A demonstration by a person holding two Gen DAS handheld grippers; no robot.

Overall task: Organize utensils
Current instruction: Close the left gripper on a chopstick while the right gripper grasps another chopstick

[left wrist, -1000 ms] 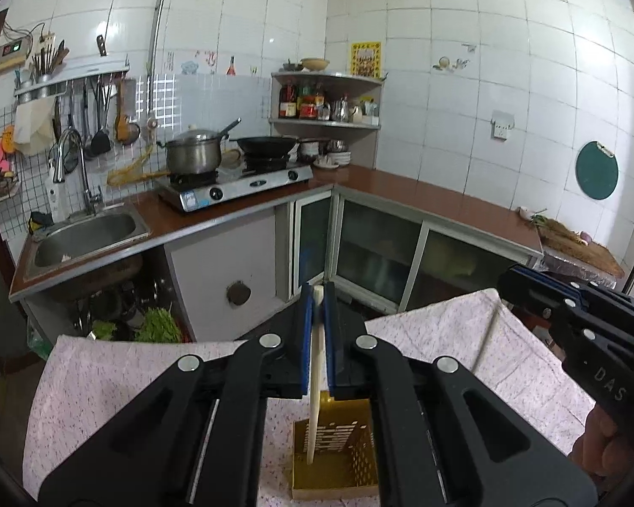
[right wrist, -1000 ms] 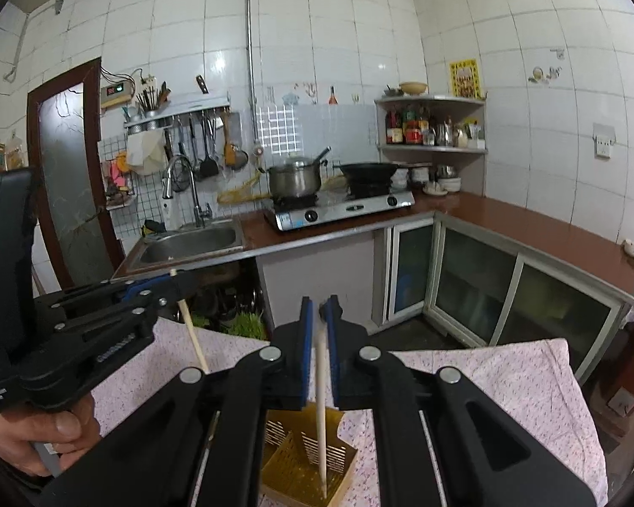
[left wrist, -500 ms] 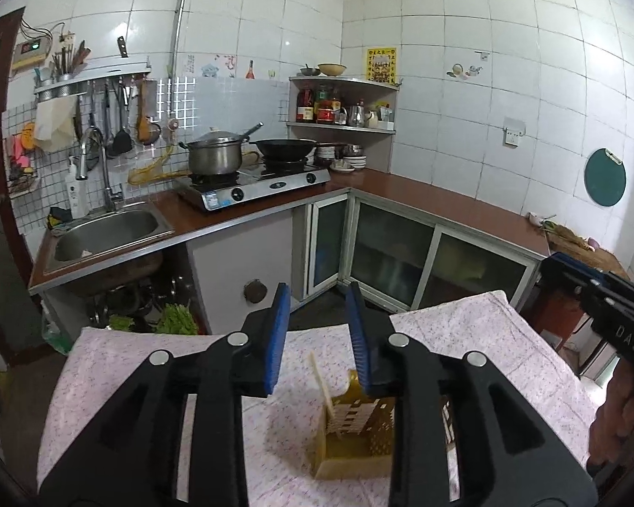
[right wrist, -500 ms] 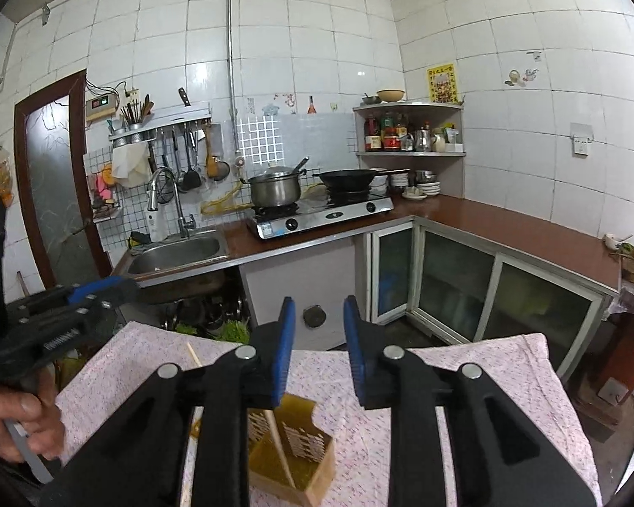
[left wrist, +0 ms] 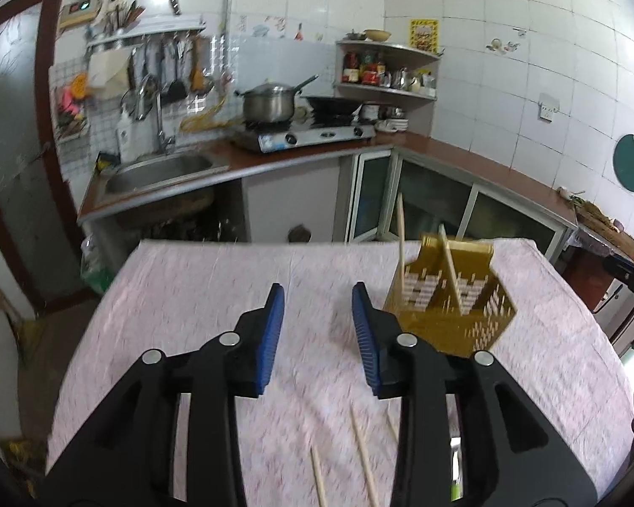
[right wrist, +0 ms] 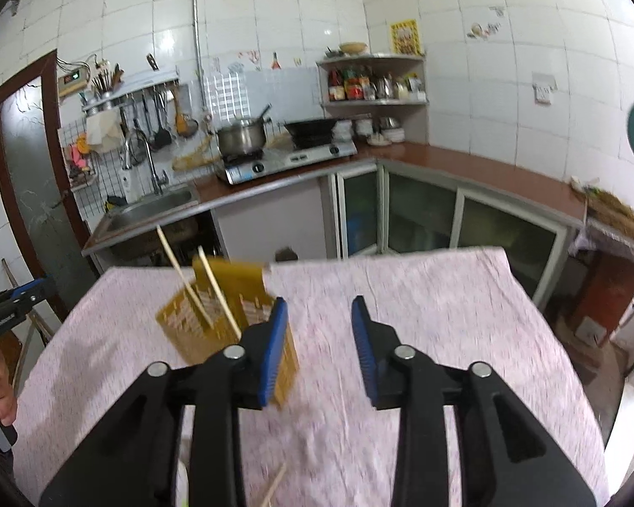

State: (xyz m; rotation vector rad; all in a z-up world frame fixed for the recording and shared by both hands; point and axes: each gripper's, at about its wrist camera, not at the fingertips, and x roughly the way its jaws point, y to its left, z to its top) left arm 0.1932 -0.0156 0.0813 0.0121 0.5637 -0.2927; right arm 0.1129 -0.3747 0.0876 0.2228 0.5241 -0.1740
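left gripper [left wrist: 317,329] jaws spread, empty | right gripper [right wrist: 319,338] same | chopsticks [left wrist: 361,450] loose on cloth beneath left fingers; two more lean in holder [left wrist: 448,295] right of them | light, stiff, likely roll; pinch mid-shaft

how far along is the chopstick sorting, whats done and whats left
Done: two chopsticks stand in the yellow holder on the pink tablecloth. In hand: nothing; the left gripper and the right gripper are both open and empty. Left: at least three loose chopsticks lie on the cloth near the left gripper, and the right wrist view shows one near its bottom edge.
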